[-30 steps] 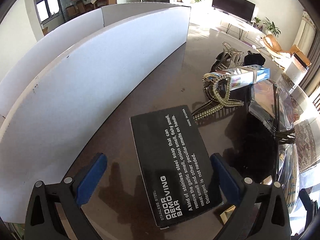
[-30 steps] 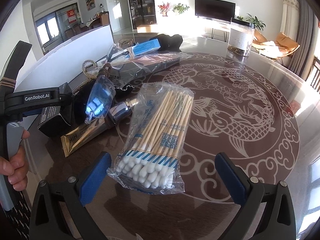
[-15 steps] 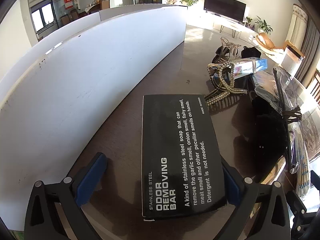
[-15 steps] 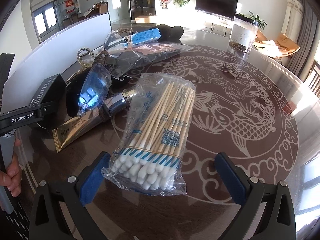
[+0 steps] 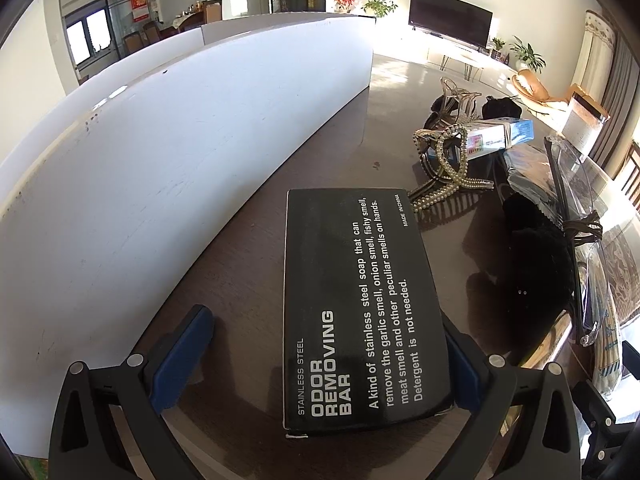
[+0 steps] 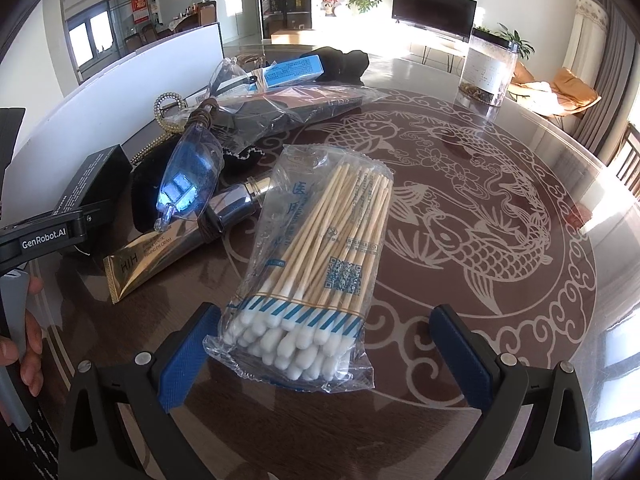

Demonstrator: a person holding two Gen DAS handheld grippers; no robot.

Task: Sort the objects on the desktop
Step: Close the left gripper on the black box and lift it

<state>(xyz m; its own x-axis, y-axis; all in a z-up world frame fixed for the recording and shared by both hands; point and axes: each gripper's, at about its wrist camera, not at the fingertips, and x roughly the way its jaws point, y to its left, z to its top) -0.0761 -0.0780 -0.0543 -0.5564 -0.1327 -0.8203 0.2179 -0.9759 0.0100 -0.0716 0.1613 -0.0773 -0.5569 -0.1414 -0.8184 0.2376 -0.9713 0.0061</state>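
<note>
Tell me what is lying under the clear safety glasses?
Under the safety glasses lie a gold cream tube and a black pouch; anything beneath those is covered.

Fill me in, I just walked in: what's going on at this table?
A person is sorting clutter with two tools. The left hand-held gripper is open around a black odor-removing bar box beside a white board. The right hand-held gripper is open around a bag of cotton swabs. Neither is gripped yet.
</note>
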